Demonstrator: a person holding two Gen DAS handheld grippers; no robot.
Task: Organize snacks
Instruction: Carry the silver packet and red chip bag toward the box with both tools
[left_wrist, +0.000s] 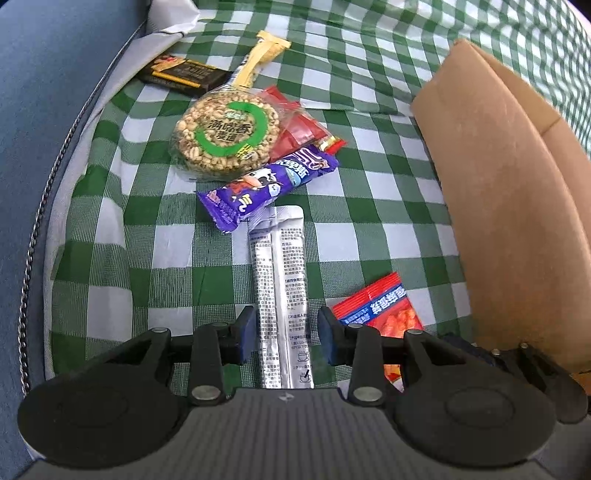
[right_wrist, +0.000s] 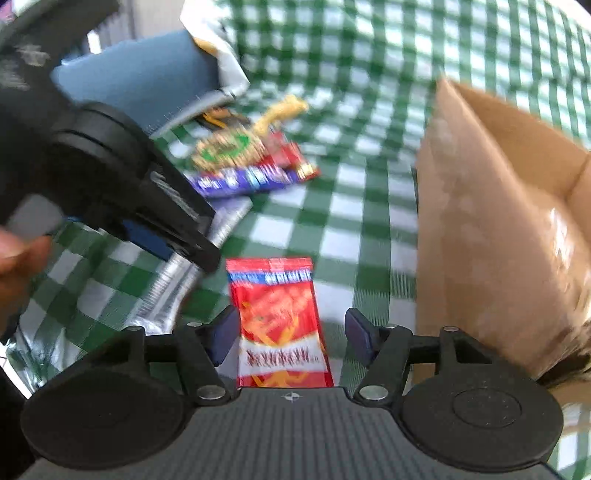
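The left gripper stands spread over a silver sachet that lies lengthwise between its pads, with a gap on each side. The right gripper is likewise spread, a red packet lying between its fingers; the left pad sits at the packet's edge, the right one well clear (this view is blurred, so contact cannot be told). Both packets lie flat on the green-checked cloth. Beyond the sachet's far end, a purple bar lies slantwise, overlapping it. Past that sits a round puffed-grain cake touching a red wrapper, then a yellow stick and a dark bar near the cloth's edge. A cardboard box stands open at the right, just beside the red packet.
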